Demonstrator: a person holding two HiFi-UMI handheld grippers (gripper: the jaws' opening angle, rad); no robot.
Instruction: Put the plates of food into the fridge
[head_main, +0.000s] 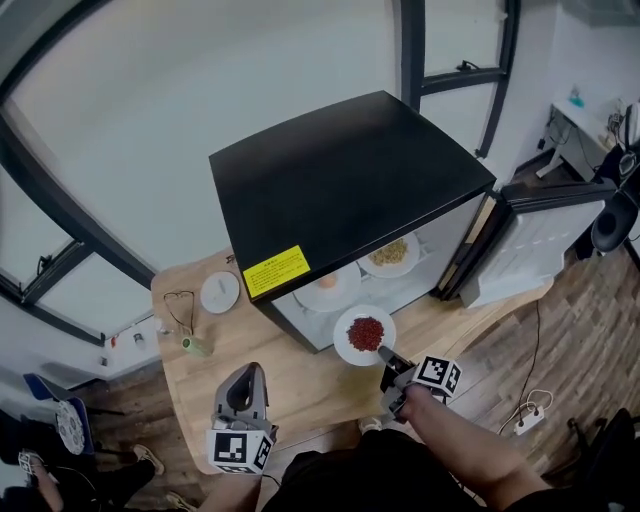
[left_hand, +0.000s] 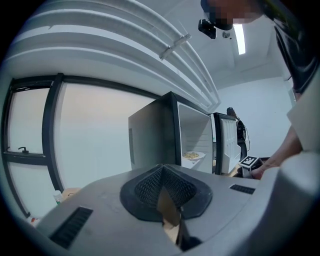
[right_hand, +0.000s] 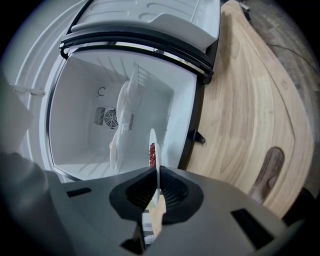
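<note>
A yellow sticker (head_main: 276, 271) shows on the front edge of the fridge (head_main: 340, 170) top. It has dark print in a few lines, all too small to read. Black-and-white square markers show on the left cube (head_main: 240, 449) and the right cube (head_main: 440, 375). They are patterns, not letters. No word, number or brand can be read anywhere.

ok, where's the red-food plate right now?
Head view, centre-right: the red-food plate is pinched by its rim in the right gripper, just outside the open fridge.
</note>
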